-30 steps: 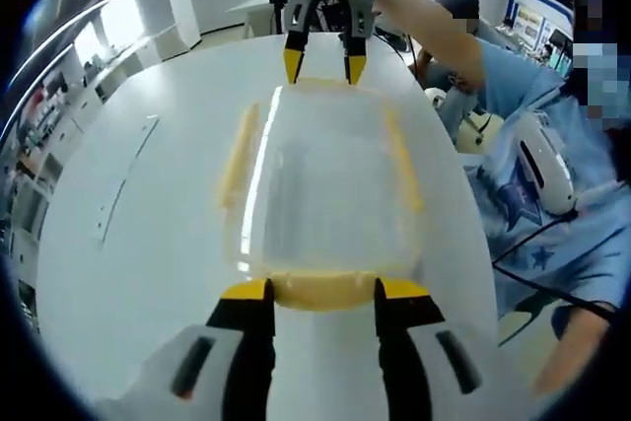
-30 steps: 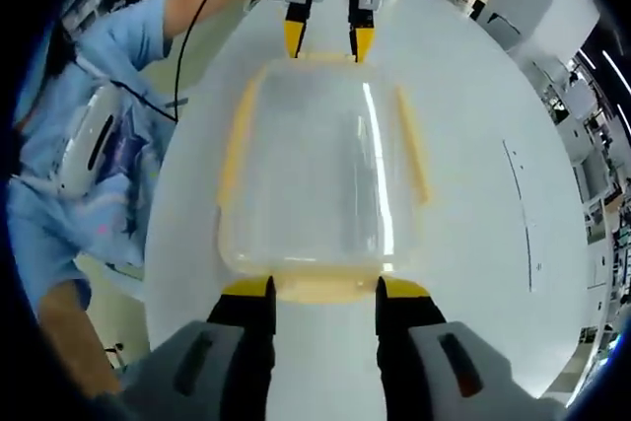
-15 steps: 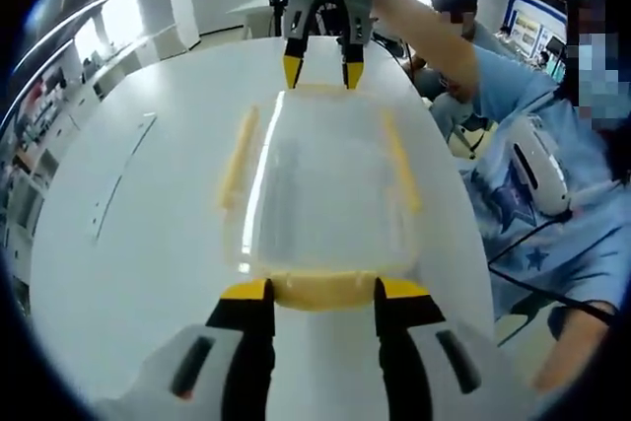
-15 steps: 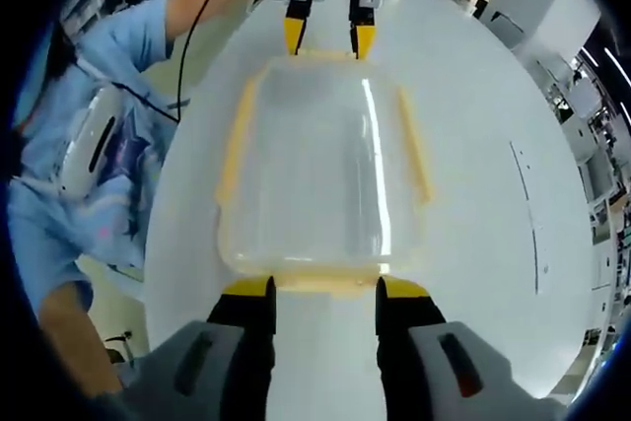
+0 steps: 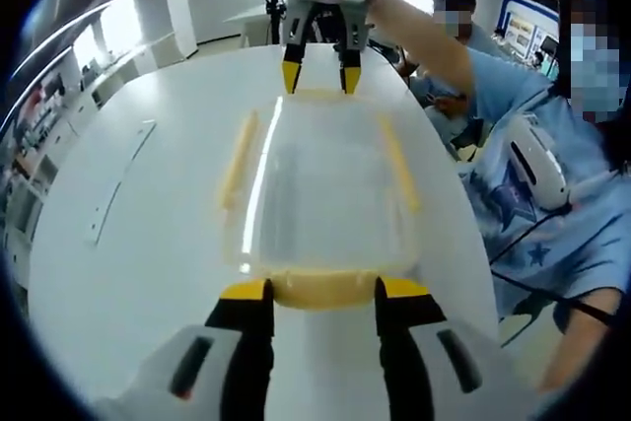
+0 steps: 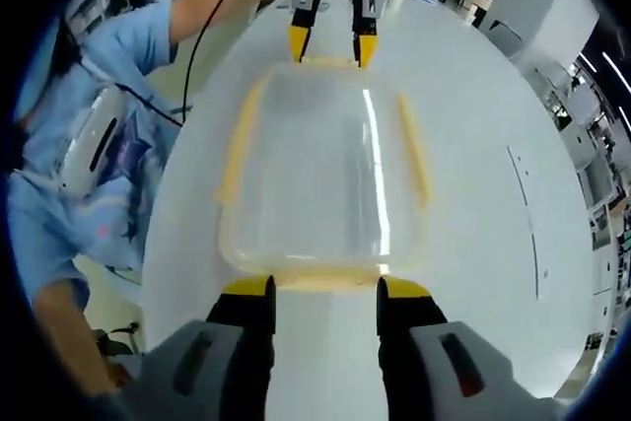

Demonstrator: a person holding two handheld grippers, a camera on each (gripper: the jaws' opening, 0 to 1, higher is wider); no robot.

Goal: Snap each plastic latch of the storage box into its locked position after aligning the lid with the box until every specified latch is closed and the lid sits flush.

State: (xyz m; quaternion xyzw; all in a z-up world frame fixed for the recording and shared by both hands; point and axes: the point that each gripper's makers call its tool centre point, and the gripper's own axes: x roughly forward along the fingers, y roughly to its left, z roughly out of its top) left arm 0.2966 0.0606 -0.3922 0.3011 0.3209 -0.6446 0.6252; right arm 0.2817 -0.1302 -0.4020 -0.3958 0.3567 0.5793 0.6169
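right gripper point(image 6: 324, 293): jaws apart, yellow tips at the near yellow latch point(image 6: 325, 283) | storage box point(image 6: 320, 170): clear, lid on, lying lengthwise on the white tabletop point(image 6: 473, 145) | left gripper point(image 6: 331, 44): at the far end, jaws apart, tips near the far latch | person in blue point(image 6: 89, 145) alongside

A clear storage box point(image 5: 320, 189) with its lid point(image 6: 320, 160) on lies flat on the white surface point(image 5: 148, 244). Yellow latches point(image 5: 239, 155) line its four sides.
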